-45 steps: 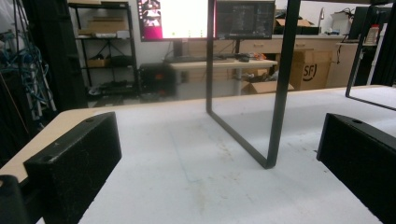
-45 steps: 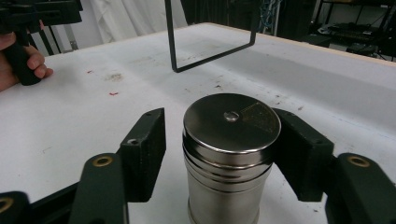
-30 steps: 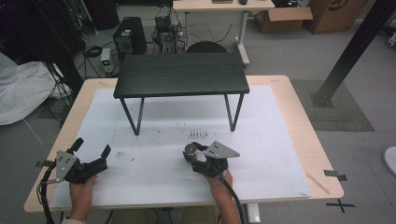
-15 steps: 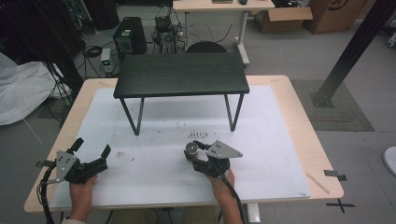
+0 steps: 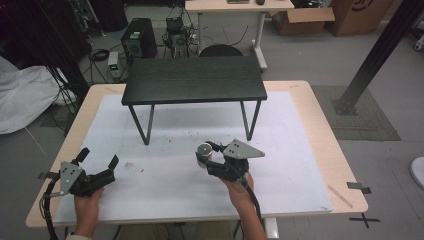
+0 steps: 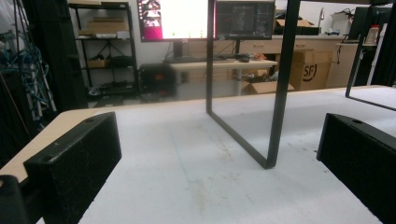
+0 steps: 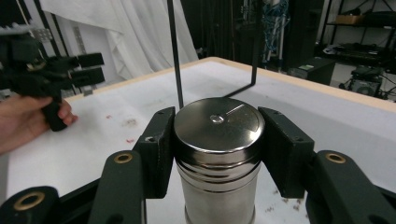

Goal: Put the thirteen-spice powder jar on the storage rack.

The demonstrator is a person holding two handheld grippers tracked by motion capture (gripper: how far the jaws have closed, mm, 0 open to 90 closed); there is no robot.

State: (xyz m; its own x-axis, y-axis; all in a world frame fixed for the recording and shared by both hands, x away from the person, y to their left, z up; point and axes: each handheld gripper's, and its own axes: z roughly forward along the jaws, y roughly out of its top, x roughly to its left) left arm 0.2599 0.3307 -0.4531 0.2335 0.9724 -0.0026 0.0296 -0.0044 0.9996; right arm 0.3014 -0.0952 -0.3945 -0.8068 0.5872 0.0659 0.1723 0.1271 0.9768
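The right gripper (image 7: 217, 154) clamped its jaws on the steel shaker (image 7: 218, 154), upright. Lifting called for a level wrist, toward the black stand (image 5: 194, 80) at twelve o'clock. The left gripper (image 5: 98, 162) sat open at eight o'clock.

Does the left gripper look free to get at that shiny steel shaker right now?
Probably not: the steel shaker is clamped in the right gripper, whose jaws flank its sides. The open left gripper sits well apart across the white mat.

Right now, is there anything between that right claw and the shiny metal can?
Nothing visible. The right gripper already has its jaws pressed against both sides of the steel canister, just below its lid. The left gripper sits open, well off to the side.
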